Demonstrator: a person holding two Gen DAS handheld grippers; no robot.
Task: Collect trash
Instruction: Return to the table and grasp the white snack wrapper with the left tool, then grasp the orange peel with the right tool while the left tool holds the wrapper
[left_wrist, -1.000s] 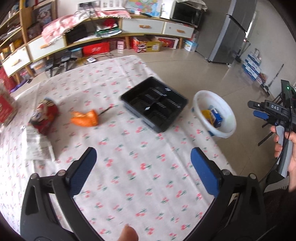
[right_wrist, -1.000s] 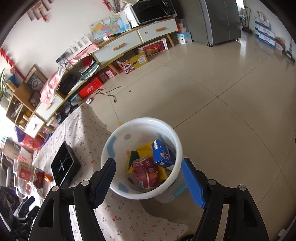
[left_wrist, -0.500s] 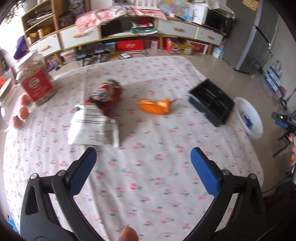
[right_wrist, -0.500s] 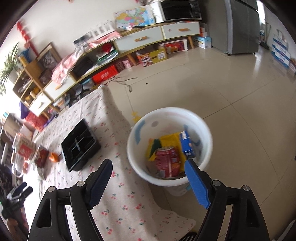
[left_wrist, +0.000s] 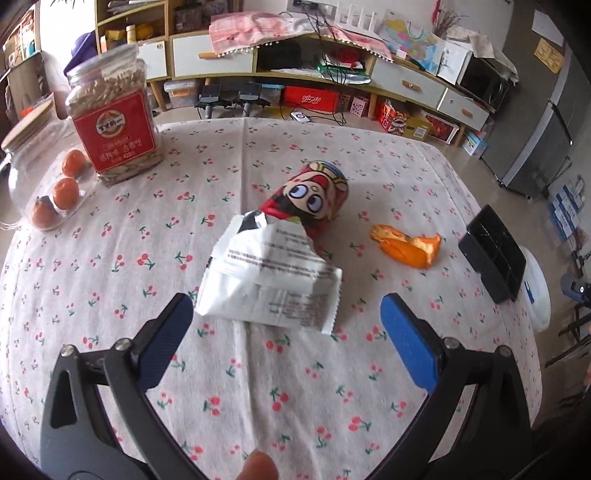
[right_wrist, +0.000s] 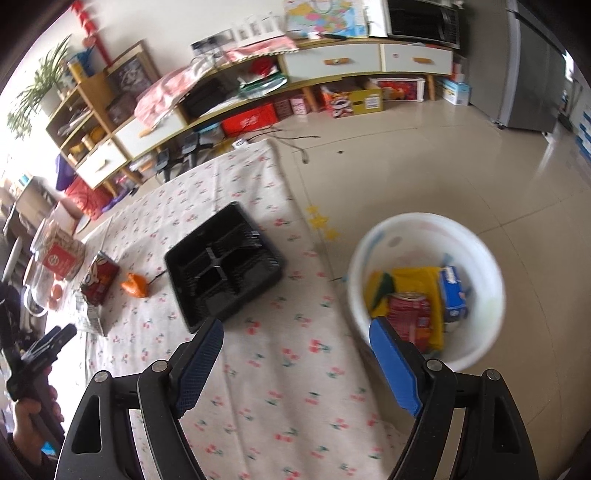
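Partly cleared, both tongs empty

Your bin (right_wrist: 476, 236) holds several wrappers; white wrapper (left_wrist: 273, 280), red packet (left_wrist: 314, 199), peel (left_wrist: 410, 247), perhaps black tray (right_wrist: 221, 269) remain. Left gripper (left_wrist: 282, 325), right gripper (right_wrist: 295, 350) gape wide.

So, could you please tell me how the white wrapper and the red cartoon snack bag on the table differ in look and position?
The white wrapper is plain white with small grey print, whereas the red cartoon snack bag is brightly coloured with a cartoon face. The white wrapper lies nearer the left gripper, partly overlapping the red cartoon snack bag, which sits farther back. Both lie loose on the cherry-print tablecloth, and neither is held.
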